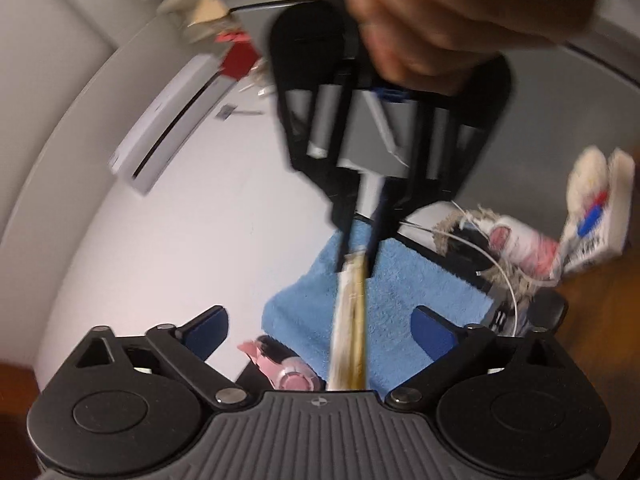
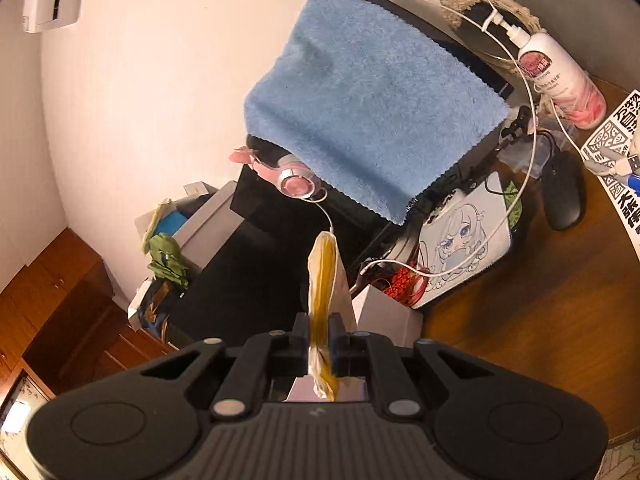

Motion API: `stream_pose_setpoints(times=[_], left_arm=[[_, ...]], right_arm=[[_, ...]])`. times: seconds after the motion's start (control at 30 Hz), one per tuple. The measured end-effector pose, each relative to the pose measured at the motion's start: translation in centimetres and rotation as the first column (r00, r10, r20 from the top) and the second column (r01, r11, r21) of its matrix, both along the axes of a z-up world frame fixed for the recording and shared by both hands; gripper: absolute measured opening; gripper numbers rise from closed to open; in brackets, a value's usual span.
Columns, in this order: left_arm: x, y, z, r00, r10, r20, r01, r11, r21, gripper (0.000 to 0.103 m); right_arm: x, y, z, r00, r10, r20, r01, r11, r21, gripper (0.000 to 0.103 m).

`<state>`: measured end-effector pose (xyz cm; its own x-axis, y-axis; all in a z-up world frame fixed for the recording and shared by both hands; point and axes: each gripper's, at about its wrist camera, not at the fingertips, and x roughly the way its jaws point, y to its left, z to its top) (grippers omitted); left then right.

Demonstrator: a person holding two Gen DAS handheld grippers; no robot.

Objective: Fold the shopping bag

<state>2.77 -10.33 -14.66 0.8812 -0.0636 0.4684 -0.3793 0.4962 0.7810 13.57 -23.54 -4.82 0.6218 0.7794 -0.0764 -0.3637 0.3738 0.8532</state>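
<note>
My right gripper (image 2: 320, 334) is pinched tight on the shopping bag (image 2: 323, 276), a thin cream-and-yellow plastic strip already gathered into a narrow band that stands up between my blue pads and pokes out past them. My left gripper (image 1: 320, 330) stands wide, its blue fingertips (image 1: 436, 334) well apart on either side of the same band, which in the left wrist view runs from the bottom edge up to the right gripper's tips (image 1: 358, 250); nothing is caught in the left one.

I judge the bag to be very light, limp and slippery: it will sag, twist and spring open wherever it is not pinched. The best hold for my left fingers is across the flattened band near its free end, squarely on the layers so they stay stacked for the next fold.

Behind the bag hangs a blue towel (image 2: 360, 96) draped over a dark monitor, with pink headphones (image 2: 294, 180) just below its edge. Farther right, on the wooden desk (image 2: 540, 300), lie a black mouse (image 2: 564, 196), a pump bottle (image 2: 560, 72) and an illustrated mouse pad (image 2: 464, 240). The person's hand (image 1: 440, 12) grips the right tool, blurred.
</note>
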Motion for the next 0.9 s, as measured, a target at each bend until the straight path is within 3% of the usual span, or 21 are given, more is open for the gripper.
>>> stream_pose_setpoints(times=[0.17, 0.23, 0.3, 0.37, 0.47, 0.6, 0.73, 0.9], left_arm=[[0.6, -0.8, -0.2, 0.997, 0.027, -0.071, -0.026, 1.000, 0.007, 0.077], [0.9, -1.0, 0.1, 0.996, 0.043, -0.079, -0.043, 0.999, -0.007, 0.066], [1.3, -1.1, 0.3, 0.994, 0.057, -0.092, -0.060, 0.998, -0.022, 0.044], [1.7, -0.9, 0.4, 0.991, 0.073, -0.115, -0.078, 0.996, -0.038, 0.030], [2.2, -0.6, 0.6, 0.991, 0.072, -0.116, -0.078, 0.996, -0.047, 0.019], [2.3, -0.4, 0.5, 0.990, 0.069, -0.127, -0.075, 0.996, -0.043, 0.012], [2.3, -0.3, -0.1, 0.985, 0.075, -0.157, -0.080, 0.996, -0.027, 0.011], [1.8, 0.2, 0.2, 0.961, 0.014, -0.276, -0.042, 0.995, -0.095, 0.011]], right_arm=[[-0.7, 0.4, -0.4, 1.000, 0.015, 0.010, -0.015, 1.000, 0.024, 0.009], [-1.0, 0.5, -0.8, 1.000, 0.025, 0.005, -0.026, 0.999, 0.038, 0.009], [-1.1, 0.6, -1.1, 1.000, 0.026, -0.001, -0.026, 0.999, 0.045, 0.009], [-1.2, 0.6, -1.4, 1.000, 0.027, -0.010, -0.026, 0.998, 0.055, 0.009], [-1.1, 0.6, -1.9, 0.999, 0.027, -0.024, -0.026, 0.997, 0.067, 0.009], [-0.9, 0.7, -2.5, 0.999, 0.031, -0.039, -0.028, 0.997, 0.074, 0.009], [-0.8, 0.8, -2.9, 0.998, 0.031, -0.051, -0.027, 0.997, 0.067, 0.009], [-0.6, 0.7, -3.4, 0.998, 0.045, -0.054, -0.044, 0.999, 0.012, 0.021]])
